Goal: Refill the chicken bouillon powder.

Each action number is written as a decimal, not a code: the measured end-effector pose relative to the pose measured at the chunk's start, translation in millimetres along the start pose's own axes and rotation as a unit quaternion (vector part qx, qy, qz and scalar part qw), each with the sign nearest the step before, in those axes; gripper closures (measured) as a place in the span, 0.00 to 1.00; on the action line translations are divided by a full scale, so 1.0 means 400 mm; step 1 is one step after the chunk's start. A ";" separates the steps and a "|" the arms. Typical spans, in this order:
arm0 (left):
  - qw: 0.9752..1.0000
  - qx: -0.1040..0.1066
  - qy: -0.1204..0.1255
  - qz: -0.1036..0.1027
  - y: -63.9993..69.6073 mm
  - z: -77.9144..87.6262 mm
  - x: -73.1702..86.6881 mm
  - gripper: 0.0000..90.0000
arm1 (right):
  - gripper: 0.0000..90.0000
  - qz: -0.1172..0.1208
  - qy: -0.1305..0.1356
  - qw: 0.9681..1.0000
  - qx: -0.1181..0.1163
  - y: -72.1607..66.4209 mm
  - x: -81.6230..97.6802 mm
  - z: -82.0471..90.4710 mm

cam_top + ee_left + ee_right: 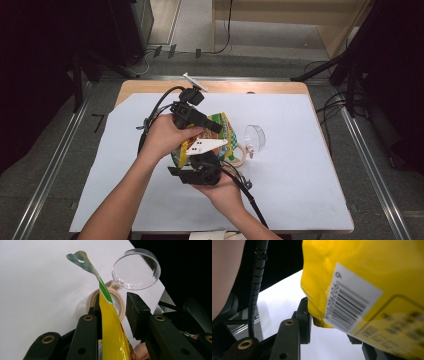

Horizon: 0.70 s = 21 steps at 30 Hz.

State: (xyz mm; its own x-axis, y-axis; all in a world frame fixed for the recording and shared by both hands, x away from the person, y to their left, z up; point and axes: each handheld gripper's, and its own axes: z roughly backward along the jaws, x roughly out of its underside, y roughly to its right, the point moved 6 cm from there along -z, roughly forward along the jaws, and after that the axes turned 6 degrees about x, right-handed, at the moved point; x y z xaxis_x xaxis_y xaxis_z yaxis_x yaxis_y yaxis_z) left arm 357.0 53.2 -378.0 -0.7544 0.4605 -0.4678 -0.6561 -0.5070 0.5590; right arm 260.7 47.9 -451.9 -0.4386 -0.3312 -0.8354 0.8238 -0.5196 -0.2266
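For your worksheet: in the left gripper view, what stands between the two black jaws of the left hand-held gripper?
The yellow snack bag, seen edge-on in the left gripper view. It rises between the jaws of the left hand-held gripper, lying against one jaw and apart from the other.

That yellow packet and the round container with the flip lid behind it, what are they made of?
The yellow packet looks like thin glossy plastic film: it shines, creases softly, and carries a printed barcode. The container's flip lid appears to be clear hard plastic, see-through with bright glints. Its beige rim seems matte opaque plastic, though rubber can't be ruled out.
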 end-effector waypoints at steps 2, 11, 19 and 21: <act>1.000 0.000 0.002 -0.002 0.001 0.000 -0.001 0.80 | 0.71 -0.002 -0.001 1.000 0.005 0.002 0.000 0.000; 1.000 0.007 0.003 -0.007 0.006 0.004 0.000 0.79 | 0.71 -0.012 0.001 1.000 0.017 -0.006 -0.005 -0.002; 1.000 0.008 0.002 -0.015 0.008 -0.001 0.001 0.80 | 0.71 -0.019 -0.008 1.000 0.024 -0.003 -0.002 -0.003; 1.000 0.009 0.002 -0.015 0.009 0.000 0.001 0.80 | 0.71 -0.020 -0.007 0.999 0.025 -0.004 -0.002 -0.004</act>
State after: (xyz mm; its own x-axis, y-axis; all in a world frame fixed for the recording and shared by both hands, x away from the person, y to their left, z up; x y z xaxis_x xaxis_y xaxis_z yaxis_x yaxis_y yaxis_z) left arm 354.2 51.7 -376.2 -0.7348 0.4723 -0.4868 -0.6776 -0.4802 0.5570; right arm 260.2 50.3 -451.7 -0.4756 -0.3201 -0.8194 0.7866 -0.5717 -0.2332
